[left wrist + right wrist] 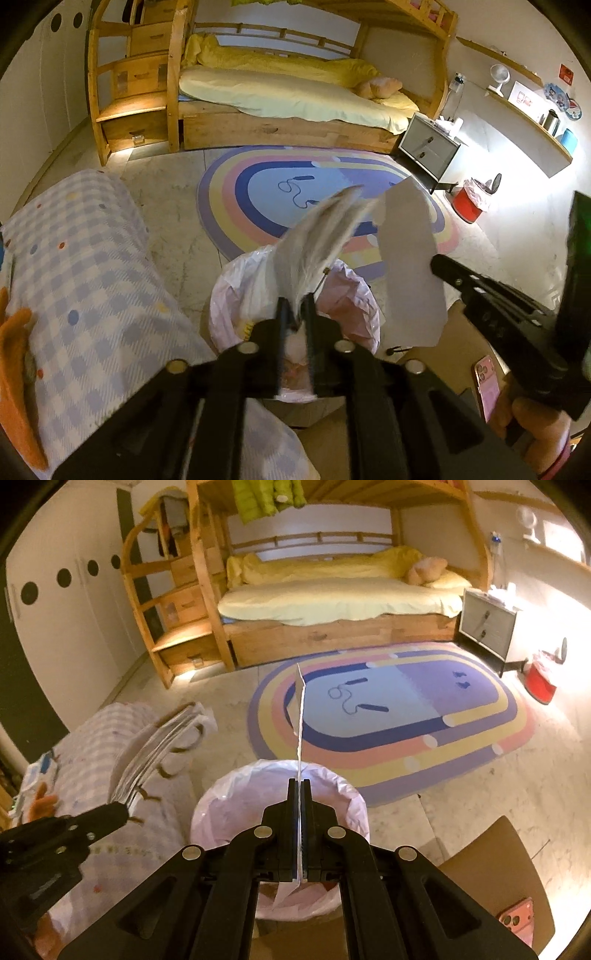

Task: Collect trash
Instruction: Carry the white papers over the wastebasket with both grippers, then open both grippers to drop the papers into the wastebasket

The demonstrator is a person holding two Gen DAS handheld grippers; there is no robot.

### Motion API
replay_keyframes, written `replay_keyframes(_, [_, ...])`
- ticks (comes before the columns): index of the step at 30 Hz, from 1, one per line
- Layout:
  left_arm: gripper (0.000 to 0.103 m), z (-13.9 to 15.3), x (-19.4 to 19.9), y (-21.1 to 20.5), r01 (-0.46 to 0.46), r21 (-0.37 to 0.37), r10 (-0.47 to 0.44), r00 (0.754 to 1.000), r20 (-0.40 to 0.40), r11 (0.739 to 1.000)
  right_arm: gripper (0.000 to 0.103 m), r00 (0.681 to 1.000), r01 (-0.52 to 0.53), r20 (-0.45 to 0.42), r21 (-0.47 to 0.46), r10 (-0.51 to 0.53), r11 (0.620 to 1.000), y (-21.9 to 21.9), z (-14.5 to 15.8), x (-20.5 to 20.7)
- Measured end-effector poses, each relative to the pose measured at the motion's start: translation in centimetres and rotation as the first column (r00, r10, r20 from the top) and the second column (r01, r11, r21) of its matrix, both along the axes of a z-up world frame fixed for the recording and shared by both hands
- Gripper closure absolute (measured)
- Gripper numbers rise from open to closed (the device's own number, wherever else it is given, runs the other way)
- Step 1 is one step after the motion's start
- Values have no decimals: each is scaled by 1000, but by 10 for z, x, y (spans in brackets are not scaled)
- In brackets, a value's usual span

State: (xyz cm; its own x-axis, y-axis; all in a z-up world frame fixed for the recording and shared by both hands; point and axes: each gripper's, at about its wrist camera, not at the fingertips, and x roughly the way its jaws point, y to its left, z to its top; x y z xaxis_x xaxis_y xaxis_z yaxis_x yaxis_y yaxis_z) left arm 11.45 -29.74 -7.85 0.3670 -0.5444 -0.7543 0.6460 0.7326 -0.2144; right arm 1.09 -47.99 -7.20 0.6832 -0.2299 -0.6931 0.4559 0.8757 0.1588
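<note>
The left gripper points down over a bin lined with a pink bag, which sits directly below and ahead of its fingertips. A crumpled plastic wrapper stands between the 2 fingers and fans upward and forward from them; the jaws stand slightly apart, and the motion blur on the wrapper prevents any reading of whether the pads press on it. The right gripper is clenched on a flat sheet of white paper, which is seen edge-on in the right wrist view, rising straight up from between the pads. In the left wrist view the same paper appears face-on, to the right of the left gripper, with the right gripper pinching its right edge. The bin rim lies just below the right gripper's fingertips, so the paper hangs above the bin opening. To the left of both grippers is a checked fabric surface. To the lower right of the right gripper a pink phone lies on a brown surface. Ahead of both grippers, beyond the bin, a striped oval rug covers the floor in front of a wooden bunk bed.
</note>
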Motion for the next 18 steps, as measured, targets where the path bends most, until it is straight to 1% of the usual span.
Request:
replay_keyframes(1, [84,0,2,1,1,-7,-1,1000,-5,1000,98,1000,-8,-1,7,8,1000,-1,-3,3])
replay_keyframes(2, [69,1,3,0,-1,-8,1,1000,-8,1000,93,1000,-11,-18,14,12,1000,-2,-7,8])
replay_keyframes(3, [57,2,3,2,-9,-10,9,1000,-4,1000,85,999,-15,-29,21,16,1000,-2,-10,11])
replay_keyframes(5, [56,5,2,9,-16,-19,16,1000,7,1000,79,999,-22,-25,37,23,999,-1,-10,10])
replay_keyframes(6, [56,7,0,13,-20,-20,20,1000,10,1000,78,1000,-23,-14,41,24,999,1,-8,6])
replay_keyframes(11, [56,24,-12,48,-57,-40,59,997,45,998,77,999,-42,30,92,40,995,11,10,-18])
replay_keyframes(18, [56,44,-36,97,-109,-51,114,989,89,993,77,994,-95,67,72,90,993,43,41,-47])
